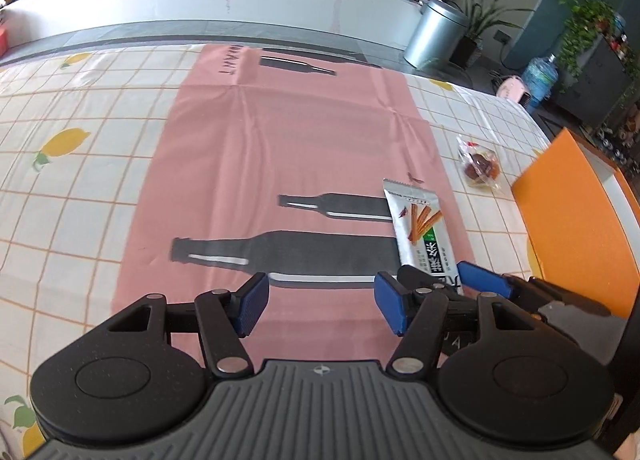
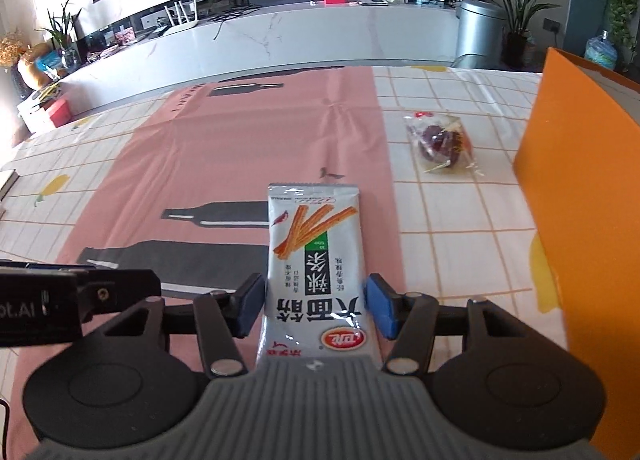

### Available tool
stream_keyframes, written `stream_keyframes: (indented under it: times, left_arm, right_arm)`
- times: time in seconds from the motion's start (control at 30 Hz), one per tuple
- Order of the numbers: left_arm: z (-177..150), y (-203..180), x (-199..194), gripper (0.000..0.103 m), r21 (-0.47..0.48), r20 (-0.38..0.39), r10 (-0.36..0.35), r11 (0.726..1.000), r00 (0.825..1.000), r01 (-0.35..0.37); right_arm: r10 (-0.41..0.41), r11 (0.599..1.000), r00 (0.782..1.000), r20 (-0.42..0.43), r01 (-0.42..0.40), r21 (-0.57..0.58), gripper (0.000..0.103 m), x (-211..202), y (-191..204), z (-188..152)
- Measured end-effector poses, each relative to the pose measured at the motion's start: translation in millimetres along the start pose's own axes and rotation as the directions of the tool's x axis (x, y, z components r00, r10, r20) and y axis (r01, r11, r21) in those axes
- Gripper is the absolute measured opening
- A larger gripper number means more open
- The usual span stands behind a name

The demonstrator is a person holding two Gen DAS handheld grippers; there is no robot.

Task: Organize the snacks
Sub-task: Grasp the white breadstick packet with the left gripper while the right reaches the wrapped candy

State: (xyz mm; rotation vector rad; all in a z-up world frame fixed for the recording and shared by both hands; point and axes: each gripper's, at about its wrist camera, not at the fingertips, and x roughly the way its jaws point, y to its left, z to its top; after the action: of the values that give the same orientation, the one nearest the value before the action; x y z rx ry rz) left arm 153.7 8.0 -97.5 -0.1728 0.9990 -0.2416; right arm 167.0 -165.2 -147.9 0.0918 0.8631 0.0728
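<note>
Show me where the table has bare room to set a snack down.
Free: the pink mat left of the silver snack packet, and the checked cloth beyond. Crowded: right side, where the clear candy bag lies by the orange box.

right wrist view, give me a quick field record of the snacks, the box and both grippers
surface: pink bottle-print mat over a lemon-check tablecloth
silver snack packet: flat on the mat, between the right gripper jaws, which show slim gaps either side
clear-wrapped snack: on the tablecloth, farther off, untouched
orange box: upright at right edge
left gripper: jaws apart, nothing between them
</note>
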Motion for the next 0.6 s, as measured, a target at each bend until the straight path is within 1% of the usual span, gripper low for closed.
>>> stream_keyframes:
  times: [0.1,0.23,0.3,0.33,0.37,0.43,0.5,0.6]
  left_arm:
    - [2,8,-4,0.071,-0.031,0.003,0.004,1.000,1.000,-0.003]
    - [6,6,-6,0.071,-0.040,0.016,-0.015,0.999,1.000,0.015]
    - [9,0,-4,0.071,-0.025,0.021,-0.031,0.999,0.999,0.031]
    - [10,-4,-1,0.072,-0.013,0.020,-0.034,0.999,0.999,0.035]
    - [12,-9,2,0.072,0.001,0.015,-0.037,0.999,0.999,0.037]
    - [14,-22,11,0.073,0.045,-0.002,-0.046,0.998,0.999,0.046]
    - [15,-36,21,0.075,0.089,-0.017,-0.059,0.994,0.998,0.060]
    - [14,-54,35,0.078,0.140,-0.025,-0.062,0.988,0.998,0.065]
  right_arm:
    - [0.054,0.998,0.999,-0.001,-0.054,-0.017,0.054,0,14,-1]
    - [0.031,0.999,0.999,0.017,-0.030,-0.041,0.055,-11,13,3]
    - [0.000,0.999,0.999,0.042,0.002,-0.045,0.056,-22,0,9]
    - [-0.032,0.998,0.998,0.057,0.035,-0.051,0.056,-27,-6,12]
    - [-0.065,0.996,0.995,0.072,0.069,-0.056,0.056,-30,-14,16]
    - [-0.104,0.993,0.991,0.089,0.109,-0.049,0.056,-31,-30,24]
    - [-0.130,0.990,0.987,0.095,0.134,-0.035,0.056,-29,-46,35]
    - [-0.148,0.987,0.983,0.109,0.153,-0.043,0.056,-23,-57,46]
